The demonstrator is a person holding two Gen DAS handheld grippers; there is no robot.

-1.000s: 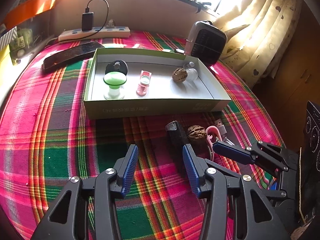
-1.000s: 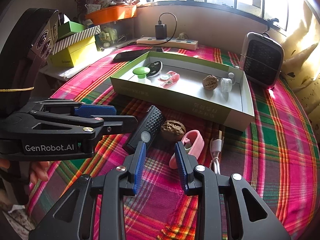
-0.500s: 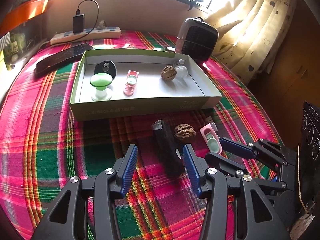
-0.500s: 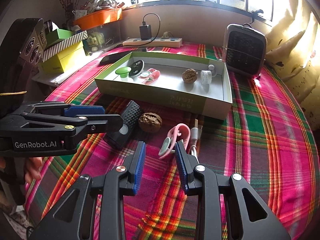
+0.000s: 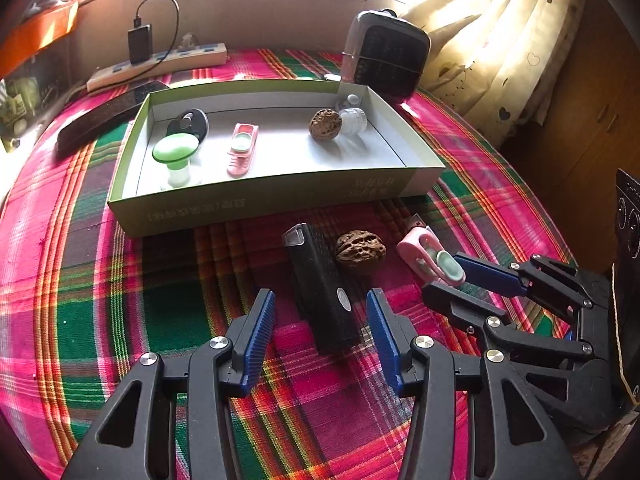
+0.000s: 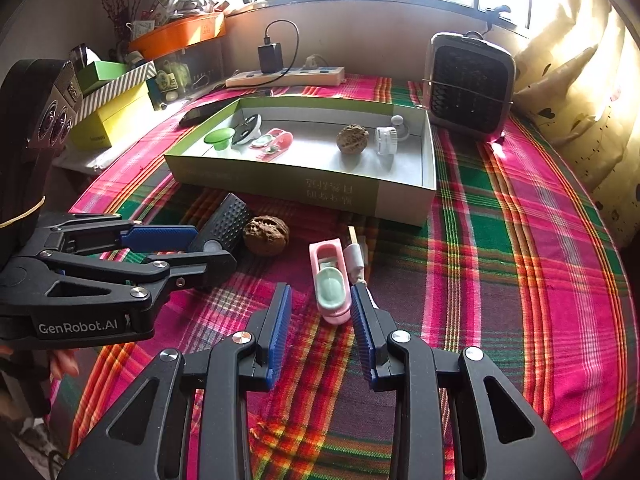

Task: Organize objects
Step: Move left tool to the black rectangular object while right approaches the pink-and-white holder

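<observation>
Left wrist view shows the left gripper (image 5: 320,336) spread wide around the near end of the black remote (image 5: 320,284), pads clear of it — just in front of the green box (image 5: 280,200). Beside the remote lies a walnut (image 5: 360,249); right gripper (image 6: 320,320) stands narrow around the pink toy (image 6: 330,280), apparently without pressing.

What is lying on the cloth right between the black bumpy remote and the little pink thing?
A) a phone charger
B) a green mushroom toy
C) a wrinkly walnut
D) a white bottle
C: the walnut sits on the plaid cloth beside the black remote, with the pink object on its other side, all in front of the box.
</observation>
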